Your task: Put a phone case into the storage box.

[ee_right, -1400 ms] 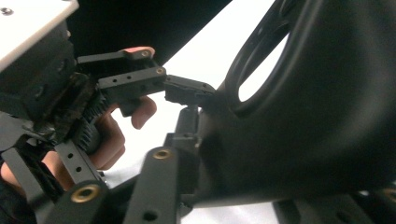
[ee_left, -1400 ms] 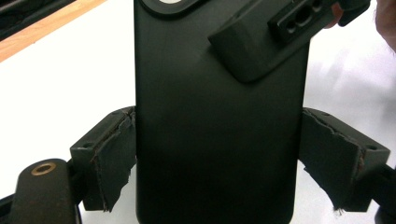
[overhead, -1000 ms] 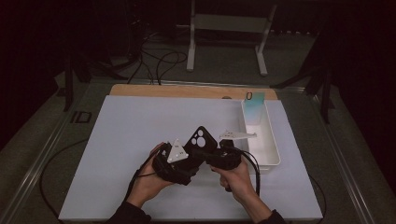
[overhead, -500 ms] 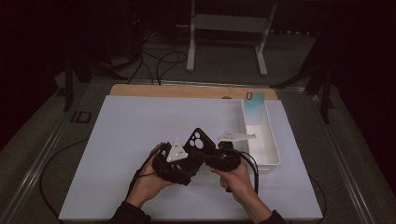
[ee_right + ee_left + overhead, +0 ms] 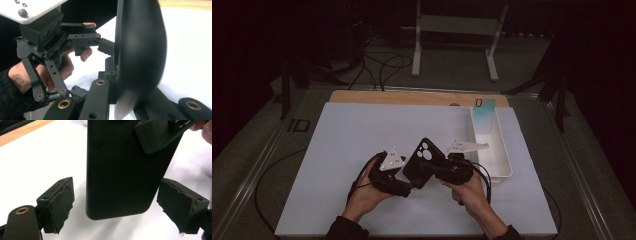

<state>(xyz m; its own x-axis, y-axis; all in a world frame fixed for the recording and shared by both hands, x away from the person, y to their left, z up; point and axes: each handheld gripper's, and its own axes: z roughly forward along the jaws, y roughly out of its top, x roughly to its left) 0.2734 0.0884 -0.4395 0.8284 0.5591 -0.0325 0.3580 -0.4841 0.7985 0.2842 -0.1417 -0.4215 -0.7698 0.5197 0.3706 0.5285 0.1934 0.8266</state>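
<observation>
A black phone case (image 5: 424, 161) is held up over the white mat, its camera cut-out end pointing away from me. My right gripper (image 5: 428, 166) comes in from the right and is shut on the case; in the right gripper view the case (image 5: 140, 55) stands edge-on between its jaws. My left gripper (image 5: 412, 186) reaches in from the left at the case's near end. In the left gripper view the case (image 5: 120, 170) hangs between the two worn pads (image 5: 60, 202), which stand wide and apart from its sides. The right gripper's jaw (image 5: 160, 135) clamps the case's upper corner.
A white tray (image 5: 502, 160) lies at the right of the mat, with a pale teal phone-shaped item (image 5: 484, 116) leaning at its far end. A wooden strip (image 5: 412, 97) runs along the mat's far edge. A metal stand (image 5: 457, 30) and cables sit beyond the table.
My left gripper has eased slightly to the left. The right gripper and the case have stayed put.
</observation>
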